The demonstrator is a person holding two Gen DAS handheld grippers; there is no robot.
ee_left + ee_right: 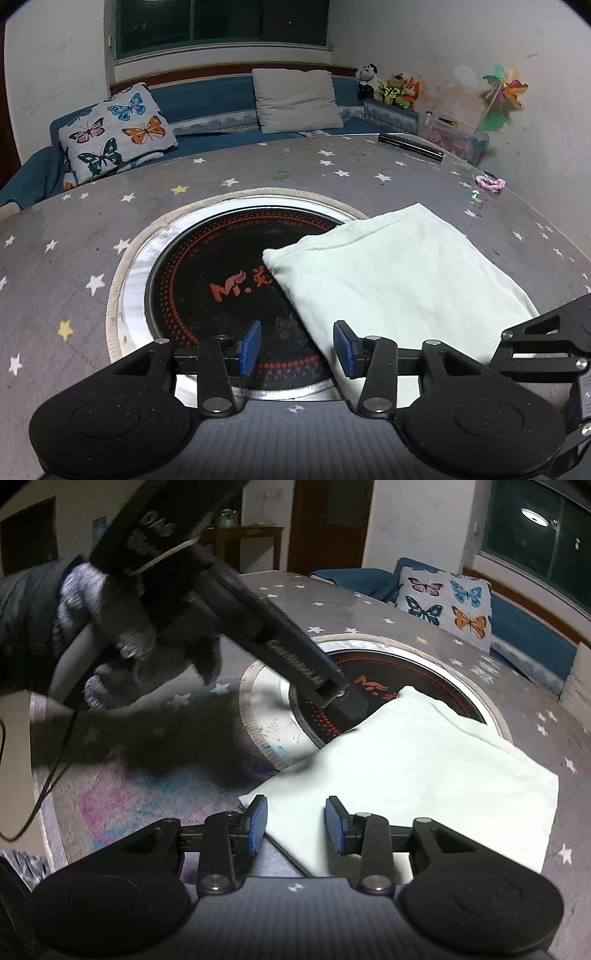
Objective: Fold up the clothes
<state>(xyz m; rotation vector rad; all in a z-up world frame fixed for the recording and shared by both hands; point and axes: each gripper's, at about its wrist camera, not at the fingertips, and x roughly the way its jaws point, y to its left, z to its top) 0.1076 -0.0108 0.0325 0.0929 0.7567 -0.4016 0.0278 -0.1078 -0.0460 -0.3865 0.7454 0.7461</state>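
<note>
Nearby, a clear tub [456,142] holds small pink items.

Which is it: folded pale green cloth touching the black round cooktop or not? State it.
Touching. In the left wrist view the folded pale green cloth drapes over the black round cooktop, covering its right side with no gap visible.
</note>
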